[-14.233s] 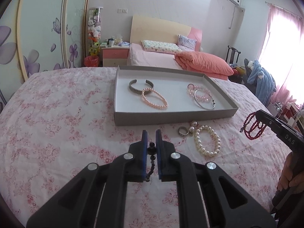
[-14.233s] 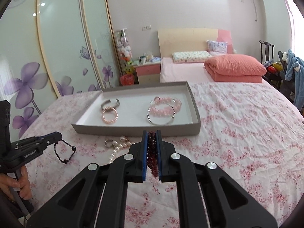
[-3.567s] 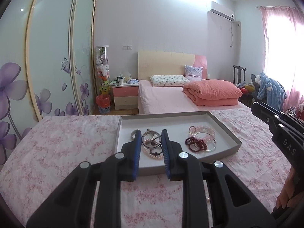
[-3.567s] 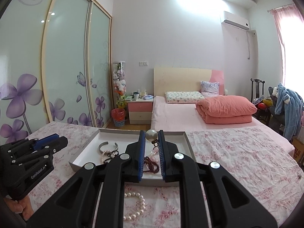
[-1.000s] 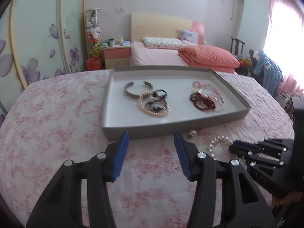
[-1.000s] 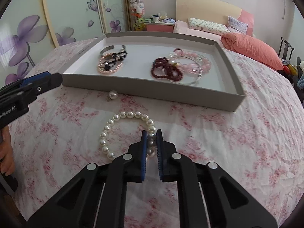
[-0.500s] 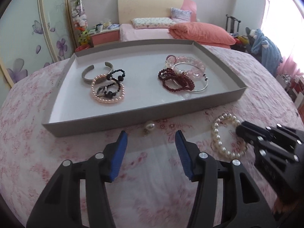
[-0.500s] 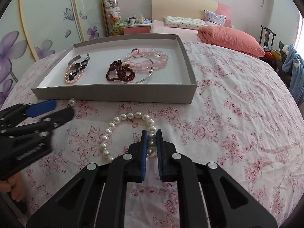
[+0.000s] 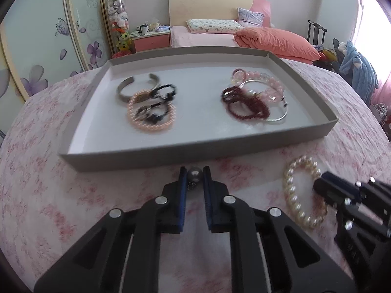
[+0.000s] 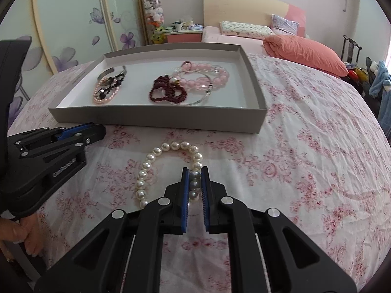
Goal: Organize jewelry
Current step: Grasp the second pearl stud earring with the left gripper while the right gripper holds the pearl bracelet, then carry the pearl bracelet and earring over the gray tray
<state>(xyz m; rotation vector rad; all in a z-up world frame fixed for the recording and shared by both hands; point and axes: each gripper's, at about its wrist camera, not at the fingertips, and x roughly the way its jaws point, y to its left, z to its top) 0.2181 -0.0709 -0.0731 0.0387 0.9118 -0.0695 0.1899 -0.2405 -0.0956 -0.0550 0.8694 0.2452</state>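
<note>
My left gripper (image 9: pixel 194 173) is shut on a pearl earring (image 9: pixel 194 173) lying on the floral sheet just in front of the grey tray (image 9: pixel 195 150). My right gripper (image 10: pixel 195 173) is shut on the white pearl bracelet (image 10: pixel 151 157), which still rests on the sheet; the bracelet also shows in the left wrist view (image 9: pixel 293 195). The tray (image 10: pixel 156 118) holds a silver cuff (image 9: pixel 127 85), a pink pearl bracelet (image 9: pixel 151 127) with black beads on it, dark red beads (image 9: pixel 246 103), a pink bead bracelet (image 9: pixel 266 83) and a silver bangle.
The tray's near wall stands between both grippers and the jewelry inside. The left gripper (image 10: pixel 80 131) is close to the left of the pearl bracelet. The sheet is wrinkled to the right (image 10: pixel 317 146). A bed with an orange duvet (image 9: pixel 276 41) lies behind.
My left gripper moved forward and closed on the pearl earring; half a second ago it was open. My right gripper stays shut on the pearl bracelet.
</note>
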